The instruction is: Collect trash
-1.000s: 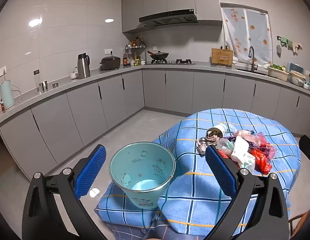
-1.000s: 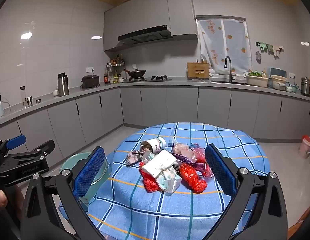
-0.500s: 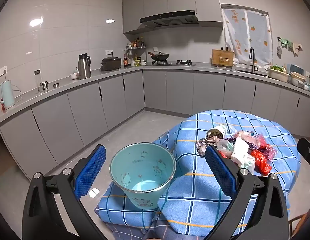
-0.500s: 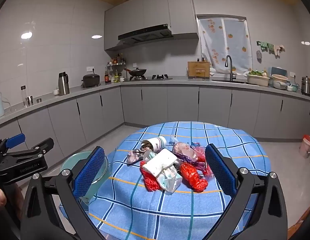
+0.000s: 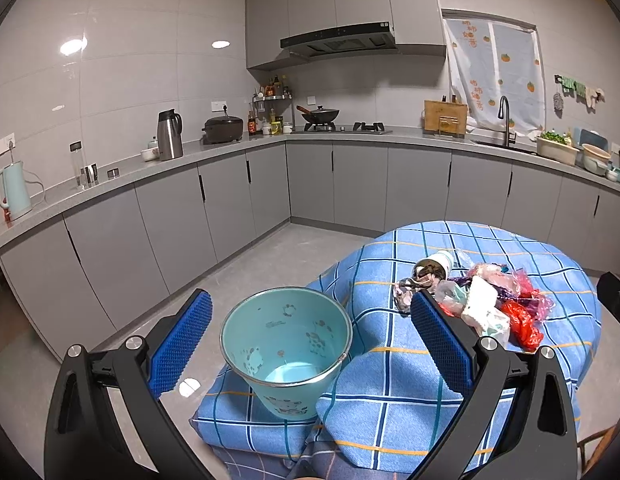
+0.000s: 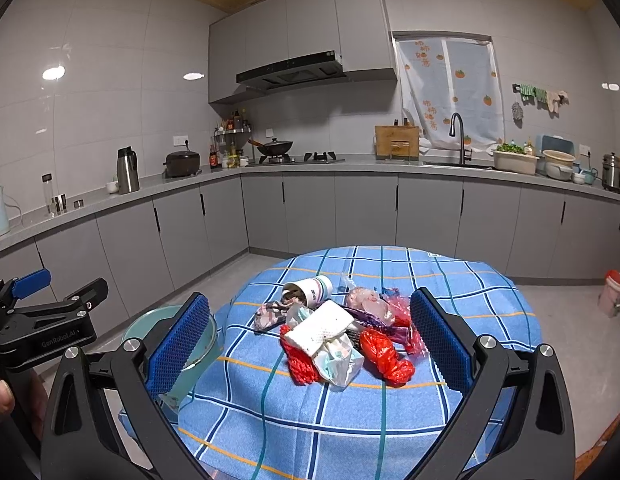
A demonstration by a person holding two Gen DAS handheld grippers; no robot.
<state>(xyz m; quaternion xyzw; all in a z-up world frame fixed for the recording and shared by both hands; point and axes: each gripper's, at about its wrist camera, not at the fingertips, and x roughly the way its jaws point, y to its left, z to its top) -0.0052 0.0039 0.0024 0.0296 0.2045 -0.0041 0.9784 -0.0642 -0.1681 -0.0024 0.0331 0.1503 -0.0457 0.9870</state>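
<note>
in a grey-cabinet kitchen, the left gripper (image 5: 310, 336) hangs wide open and empty, its blue pads framing a pale turquoise metal bucket with cartoon prints (image 5: 287, 342) that stands on a lower fold of blue checked cloth beside the round table under its blue plaid tablecloth (image 6: 450, 280). the right gripper (image 6: 310, 342) is spread just as wide, gripping nothing, aimed at the heap of rubbish in the middle of the table: a tipped white paper cup (image 6: 310, 290), a white foam slab (image 6: 322, 326), two bunches of red mesh netting (image 6: 386, 356), a crumpled pale tissue wrapper (image 6: 338, 362) and pink and purple plastic film (image 6: 374, 304).

over the last second almost nothing has shifted; both views have crept only slightly and the pile lies as it lay, so collection looks not yet begun, with every piece still to go into the bucket.

the bucket is largely hidden behind the right gripper's left finger in that view, and what it sits on under the cloth cannot be made out. what is inside the cup is unclear, as is the patterned scrap beside it. the left tool's tips are cut off at the frame edge.
</note>
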